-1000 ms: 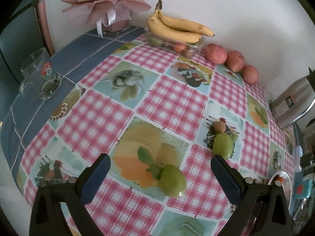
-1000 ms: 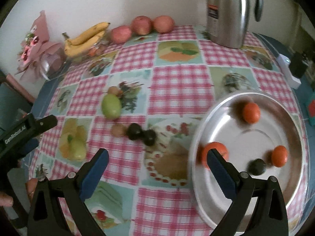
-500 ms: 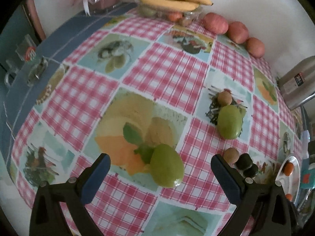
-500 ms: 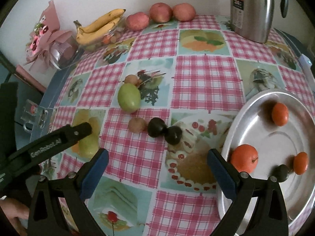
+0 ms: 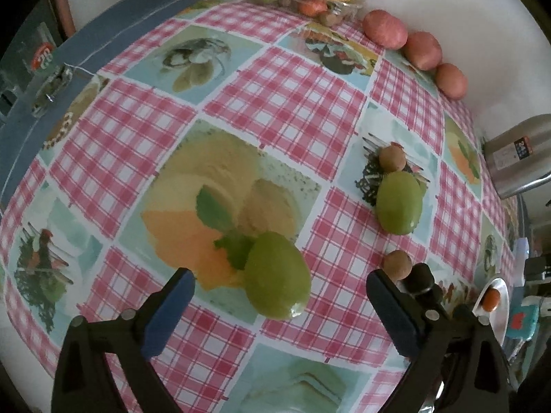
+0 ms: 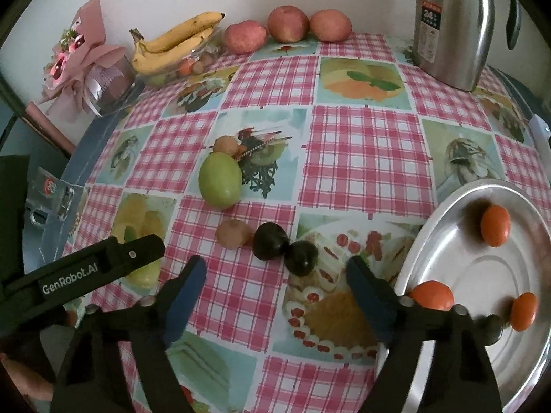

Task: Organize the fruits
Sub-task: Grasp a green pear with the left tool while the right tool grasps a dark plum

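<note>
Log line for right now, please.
left gripper: open over green fruit | right gripper: open, closing, above dark fruit | plate: three oranges

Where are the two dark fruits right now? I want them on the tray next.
In the right wrist view, the two dark fruits touch each other on the tablecloth, between a small brown fruit and the steel tray.

Tablecloth (image 6: pixel 358 158) under the jaws looks like smooth printed vinyl with a slight sheen. Plate (image 6: pixel 447 206) right of the right jaws is shiny metal, same for the brushed steel jug (image 6: pixel 447 34) far beyond them. Green fruit (image 5: pixel 275 275) between the left jaws is smooth and glossy.
</note>
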{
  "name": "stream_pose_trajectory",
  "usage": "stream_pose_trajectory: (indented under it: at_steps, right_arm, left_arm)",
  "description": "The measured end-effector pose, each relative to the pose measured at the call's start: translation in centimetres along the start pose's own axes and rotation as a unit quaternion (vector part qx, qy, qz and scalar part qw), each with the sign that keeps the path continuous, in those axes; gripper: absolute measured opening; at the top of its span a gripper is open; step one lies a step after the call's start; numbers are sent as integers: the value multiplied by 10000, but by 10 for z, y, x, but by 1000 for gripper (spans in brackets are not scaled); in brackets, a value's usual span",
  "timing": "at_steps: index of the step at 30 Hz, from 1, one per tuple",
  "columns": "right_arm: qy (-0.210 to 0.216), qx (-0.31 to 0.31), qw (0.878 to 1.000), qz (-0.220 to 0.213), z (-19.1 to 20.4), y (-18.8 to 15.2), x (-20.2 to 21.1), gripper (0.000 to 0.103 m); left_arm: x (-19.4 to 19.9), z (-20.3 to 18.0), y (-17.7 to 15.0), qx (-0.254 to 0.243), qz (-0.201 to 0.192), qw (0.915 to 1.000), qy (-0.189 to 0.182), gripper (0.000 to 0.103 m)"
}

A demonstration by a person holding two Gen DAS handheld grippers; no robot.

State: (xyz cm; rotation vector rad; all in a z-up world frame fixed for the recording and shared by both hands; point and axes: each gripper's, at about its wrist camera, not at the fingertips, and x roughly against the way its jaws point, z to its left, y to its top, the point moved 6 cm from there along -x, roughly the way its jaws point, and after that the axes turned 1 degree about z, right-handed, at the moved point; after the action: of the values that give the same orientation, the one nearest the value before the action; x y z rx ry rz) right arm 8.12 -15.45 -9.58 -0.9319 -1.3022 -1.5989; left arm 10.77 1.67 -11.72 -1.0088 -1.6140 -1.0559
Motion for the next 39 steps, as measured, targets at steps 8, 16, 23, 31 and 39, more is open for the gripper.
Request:
stream_pose_trajectory:
  at_steps: [8, 16, 23, 31, 39]
  right_arm:
    - [-189, 187, 9995, 155, -2, -2, -13, 73]
    - [-314, 379, 9986, 182, 0, -2, -20, 64]
    - [-373, 372, 9984, 224, -4, 0, -25, 52]
    - [-380, 476, 9980, 189, 1, 1, -23, 43]
    - [-392, 556, 9974, 221, 1, -1, -21, 42]
  left_arm:
    - [-12, -3, -3, 74, 228, 9997, -38, 96]
    - [-12, -12, -1, 12, 243, 9995, -214, 68]
    - [-8, -6, 1, 118, 243, 9993, -256, 41]
    - [-12, -12, 5, 167, 251, 9987, -407, 41]
    - [-8, -14, 6, 181, 214, 9982, -525, 41]
